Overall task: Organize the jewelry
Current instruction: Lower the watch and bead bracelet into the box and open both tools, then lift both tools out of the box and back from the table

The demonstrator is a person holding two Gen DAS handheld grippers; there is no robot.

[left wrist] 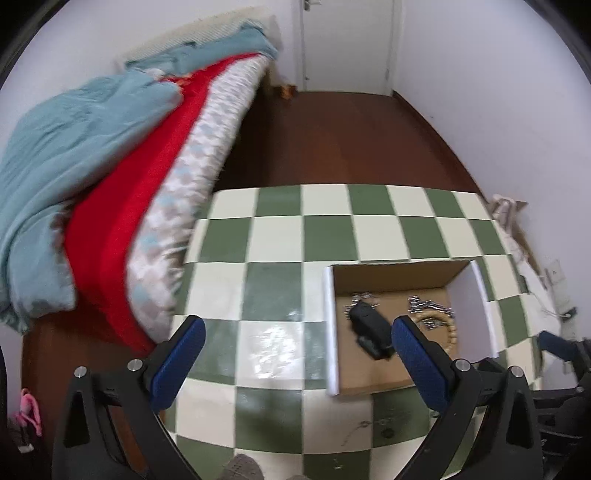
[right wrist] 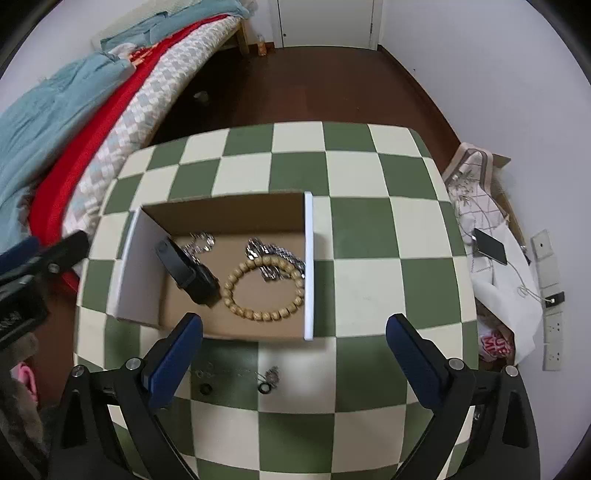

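A shallow cardboard box (right wrist: 236, 212) with white side walls sits on the green-and-cream checkered table (right wrist: 362, 280); it also shows in the left wrist view (left wrist: 399, 271). Inside lie a black watch (right wrist: 188, 271), a wooden bead bracelet (right wrist: 236, 306), a silver chain bracelet (right wrist: 273, 254) and a small silver piece (right wrist: 201, 240). On the table in front of the box lie a thin chain (right wrist: 229, 371), a small pendant (right wrist: 272, 374) and two dark rings (right wrist: 205, 388). My right gripper (right wrist: 293, 354) is open above these loose pieces. My left gripper (left wrist: 297, 354) is open and empty over the table, left of the box.
A bed (left wrist: 110, 166) with blue, red and patterned bedding runs along the table's left side. A chair with a cushion, a phone (right wrist: 489, 245) and a cable stands at the right. Brown floor and a white door (right wrist: 325, 22) lie beyond the table.
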